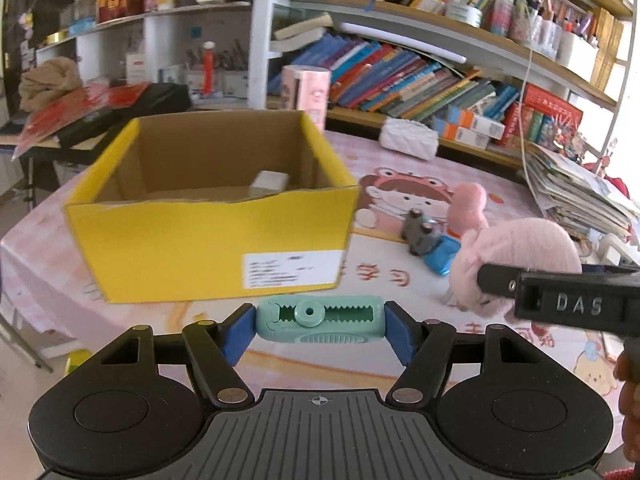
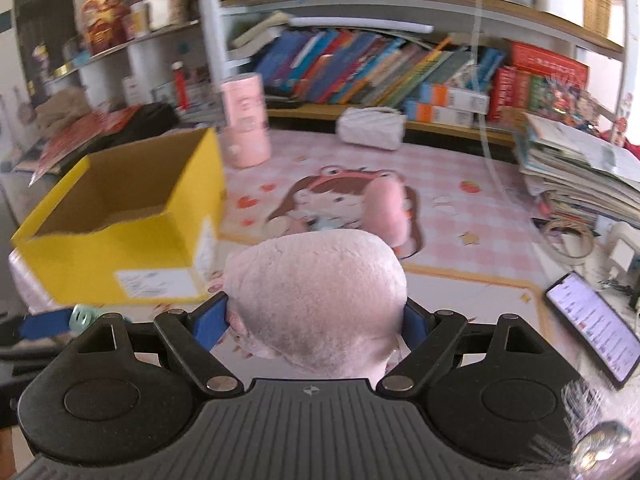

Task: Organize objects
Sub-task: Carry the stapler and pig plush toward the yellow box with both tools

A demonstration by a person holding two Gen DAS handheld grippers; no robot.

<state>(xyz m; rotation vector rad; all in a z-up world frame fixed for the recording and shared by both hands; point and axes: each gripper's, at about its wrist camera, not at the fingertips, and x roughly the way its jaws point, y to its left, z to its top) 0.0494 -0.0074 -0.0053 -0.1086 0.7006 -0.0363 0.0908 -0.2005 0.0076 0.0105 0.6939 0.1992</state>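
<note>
Bookshelves [image 1: 420,76] crammed with leaning, colourful books fill the wall behind the counter [image 1: 400,168], which is covered by a pink checked cloth printed with a cartoon girl in a frog hat. An open yellow cardboard box [image 1: 212,236] stands on the cloth, with a small white block [image 1: 269,182] inside near its far wall. The left hand-held gripper [image 1: 320,322] has its blue pads pressed on both ends of a mint-green plastic correction-tape dispenser [image 1: 318,319], held just in front of the box. The right hand-held gripper [image 2: 316,320] clamps a fluffy pink plush toy [image 2: 316,292] to the right of the box. On the cloth beyond lie a small grey toy [image 1: 418,234] and a blue toy [image 1: 442,258], touching. A white quilted pouch [image 2: 370,127] sits by the shelf, a stack of papers [image 2: 576,172] at the right, and a lit smartphone [image 2: 592,326] near that edge.
</note>
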